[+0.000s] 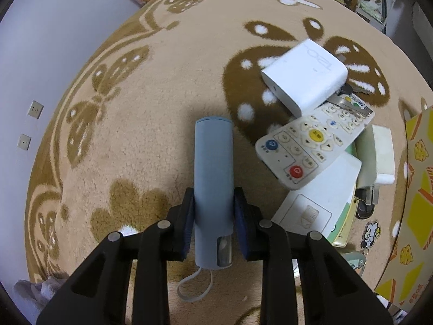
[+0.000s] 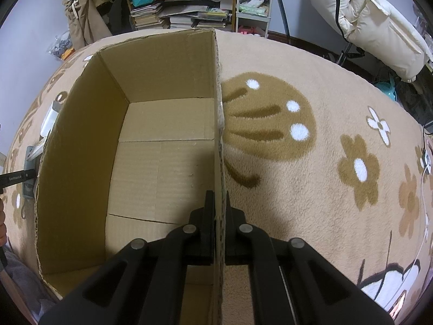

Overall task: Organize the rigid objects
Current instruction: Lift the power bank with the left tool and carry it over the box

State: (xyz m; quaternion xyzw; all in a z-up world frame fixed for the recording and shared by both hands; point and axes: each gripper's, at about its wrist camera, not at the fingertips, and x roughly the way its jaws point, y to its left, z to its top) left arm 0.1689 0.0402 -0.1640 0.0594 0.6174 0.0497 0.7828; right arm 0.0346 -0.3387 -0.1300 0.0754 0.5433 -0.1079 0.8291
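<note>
Your left gripper [image 1: 213, 208] has its padded fingers [image 1: 189, 211] pressed to both sides of a matte blue-grey cylinder [image 1: 213, 178] with a wrist loop, lying on the fleecy butterfly blanket [image 1: 151, 124] left of the remote control [image 1: 311, 146]. Your right gripper [image 2: 217, 205] pinches the empty cardboard box [image 2: 162, 124] by its right wall.

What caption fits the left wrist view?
Left gripper closing around a blue-grey cylinder on the blanket.
</note>
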